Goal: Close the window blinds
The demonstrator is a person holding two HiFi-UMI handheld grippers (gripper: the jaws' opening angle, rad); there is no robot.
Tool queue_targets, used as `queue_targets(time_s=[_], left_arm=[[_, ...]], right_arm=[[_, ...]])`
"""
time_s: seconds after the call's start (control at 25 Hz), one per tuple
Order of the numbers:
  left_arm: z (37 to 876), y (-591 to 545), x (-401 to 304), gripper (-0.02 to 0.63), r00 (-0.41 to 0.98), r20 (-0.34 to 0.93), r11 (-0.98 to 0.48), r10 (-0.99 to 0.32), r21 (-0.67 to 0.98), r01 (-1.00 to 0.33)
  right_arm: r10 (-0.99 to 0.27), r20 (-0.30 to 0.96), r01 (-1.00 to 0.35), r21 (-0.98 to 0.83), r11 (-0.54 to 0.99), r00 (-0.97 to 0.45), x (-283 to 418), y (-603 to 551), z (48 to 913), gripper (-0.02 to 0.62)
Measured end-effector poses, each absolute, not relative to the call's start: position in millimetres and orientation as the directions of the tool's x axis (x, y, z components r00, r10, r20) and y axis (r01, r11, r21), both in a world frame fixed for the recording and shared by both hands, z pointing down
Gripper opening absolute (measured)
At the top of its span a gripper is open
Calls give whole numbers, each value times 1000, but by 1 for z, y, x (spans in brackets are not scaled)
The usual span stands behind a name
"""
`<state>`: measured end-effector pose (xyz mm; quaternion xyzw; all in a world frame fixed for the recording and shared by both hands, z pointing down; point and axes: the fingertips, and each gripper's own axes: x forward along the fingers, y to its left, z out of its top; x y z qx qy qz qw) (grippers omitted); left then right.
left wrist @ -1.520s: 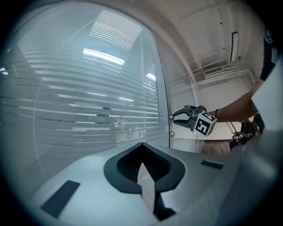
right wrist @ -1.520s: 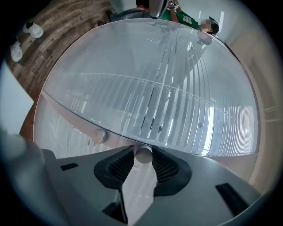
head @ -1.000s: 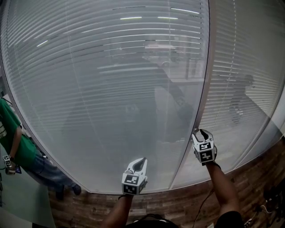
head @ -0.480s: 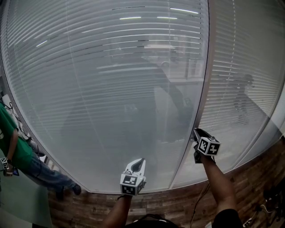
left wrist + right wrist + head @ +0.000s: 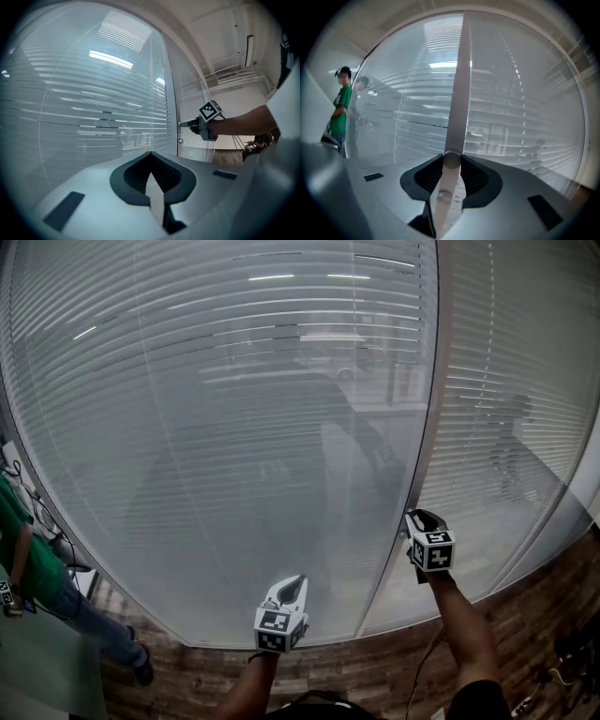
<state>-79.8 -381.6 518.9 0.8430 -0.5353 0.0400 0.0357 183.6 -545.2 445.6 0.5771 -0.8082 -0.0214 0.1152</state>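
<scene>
White slatted blinds (image 5: 234, 427) hang behind the glass, with slats partly tilted. A pale upright frame post (image 5: 424, 427) splits the two panes. On it sits a small round knob (image 5: 452, 160), with a second round stud (image 5: 444, 197) just below. My right gripper (image 5: 417, 518) is at the post, its jaws closing on the knob, and both pads touch its sides. From the left gripper view, the right gripper (image 5: 180, 123) points at the post. My left gripper (image 5: 295, 582) hangs lower and left of the post, shut and empty, its tip near the glass.
A person in a green shirt (image 5: 19, 568) stands at the far left, also in the right gripper view as the person (image 5: 342, 108). A wood-look floor (image 5: 375, 662) lies below the glass. Reflections of the room show in the glass panes.
My right gripper has twisted at the post and settled back near the knob. The person at the left has drifted further left and down. My left gripper has barely moved.
</scene>
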Motion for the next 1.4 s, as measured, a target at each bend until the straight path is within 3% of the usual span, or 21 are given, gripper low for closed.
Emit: queue_targets(time_s=[0.28,0.52,0.88,1.4], left_arm=[[526,-383,-77,-5,437,124,-437,-891,29,-899],[517,-383,-76,-5,438,112,-436,-892,40,-899],[520,-385,-84,-5,416,104,-418,-903,6,-909],[500,-378,-85,-5,394,94,-391,-914,47,-919]], right_arm=[[-951,183,-754,580,309,-249,173,-538,439,126],[-963,178,-596,758,265,-202,167,-532,440,126],[-963,177,-596,758,265,-203,166,-531,439,126],[-955,28,-824,499,270,-296,156,-488,429,126]])
